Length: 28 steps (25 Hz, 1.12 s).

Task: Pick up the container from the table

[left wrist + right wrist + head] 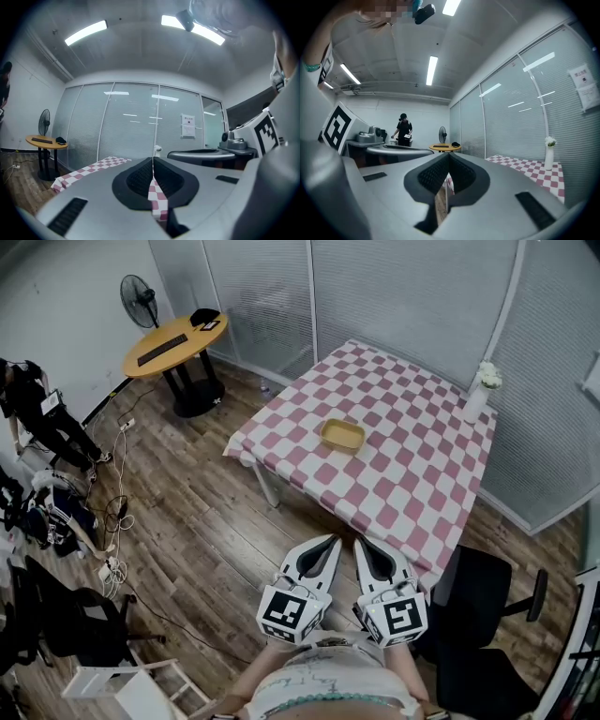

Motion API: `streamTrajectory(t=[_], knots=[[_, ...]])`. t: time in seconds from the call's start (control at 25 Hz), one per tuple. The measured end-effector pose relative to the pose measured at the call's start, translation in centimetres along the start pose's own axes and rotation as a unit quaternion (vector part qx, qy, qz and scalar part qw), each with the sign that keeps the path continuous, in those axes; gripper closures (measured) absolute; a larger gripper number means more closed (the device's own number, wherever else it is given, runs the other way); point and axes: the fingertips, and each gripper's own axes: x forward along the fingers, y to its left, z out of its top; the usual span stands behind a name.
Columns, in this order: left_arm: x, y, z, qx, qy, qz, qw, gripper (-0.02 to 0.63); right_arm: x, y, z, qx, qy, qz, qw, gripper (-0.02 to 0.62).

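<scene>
A shallow yellow container [342, 435] sits near the middle of the table [412, 474], which is covered in a pink-and-white checked cloth. My left gripper [334, 540] and right gripper [360, 541] are held side by side close to my body, over the floor short of the table's near edge. Both point toward the table. In the left gripper view the left gripper [153, 159] has its jaws pressed together with nothing between them. The right gripper [449, 155] is likewise shut and empty. Neither gripper view shows the container.
A white vase with flowers [478, 392] stands at the table's far right edge. A black office chair [483, 615] is at my right. A round wooden table [173, 341], a fan [139, 296], a person [37, 409] and floor cables lie to the left.
</scene>
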Motion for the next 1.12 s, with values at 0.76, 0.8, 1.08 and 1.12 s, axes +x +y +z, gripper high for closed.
streamTrajectory(t=[0.76,0.8,1.08,1.12], knots=[[-1.3,8.0,-1.3,-0.022,0.017,-0.027,0.9992,0.589,6.6,3.6,-1.7,-0.004,0.028,-0.031,0.999,0.601],[-1.2,8.2,-1.4,-0.024,0.019,-0.029,0.9991,0.591,6.8,3.6,-1.8,-0.004,0.031,-0.032,0.999,0.601],[-0.9,9.1,-2.5,-0.037,0.033,-0.033,0.9982,0.59,7.6,3.2,-2.7,-0.002,0.052,-0.04,0.998,0.601],[-0.8,9.3,-2.6,-0.039,0.032,-0.031,0.9982,0.59,7.8,3.1,-2.7,-0.003,0.052,-0.039,0.998,0.601]])
